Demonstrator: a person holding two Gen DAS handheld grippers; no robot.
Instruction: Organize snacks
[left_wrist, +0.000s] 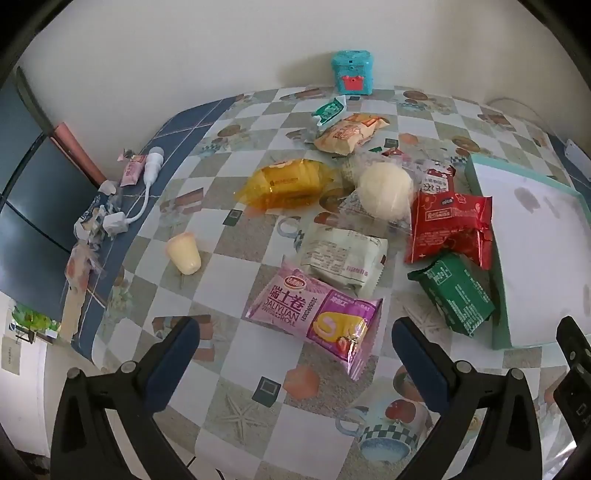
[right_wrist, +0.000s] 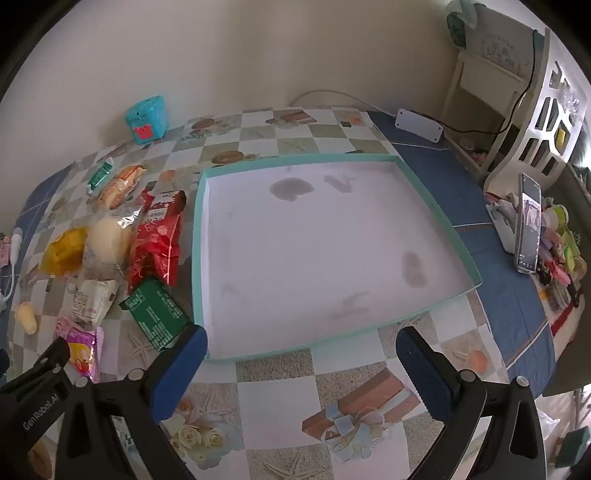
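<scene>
Since the white tray (right_wrist: 314, 254) holds nothing and every snack, from the pink roll packet (left_wrist: 314, 314) to the green packet (left_wrist: 456, 293), lies on the table (left_wrist: 295, 435) beside it, sorting seems unstarted, with the left gripper (left_wrist: 295, 354) and right gripper (right_wrist: 301, 363) both spread apart and empty.

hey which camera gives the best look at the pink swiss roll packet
The left wrist view: the pink swiss roll packet lies whole and centred, label readable, just ahead of the open left claw. The right wrist view catches only part of it at the left edge.

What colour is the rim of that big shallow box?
Pale teal rim, white inside, on the shallow box; clearest in the right wrist view.
</scene>
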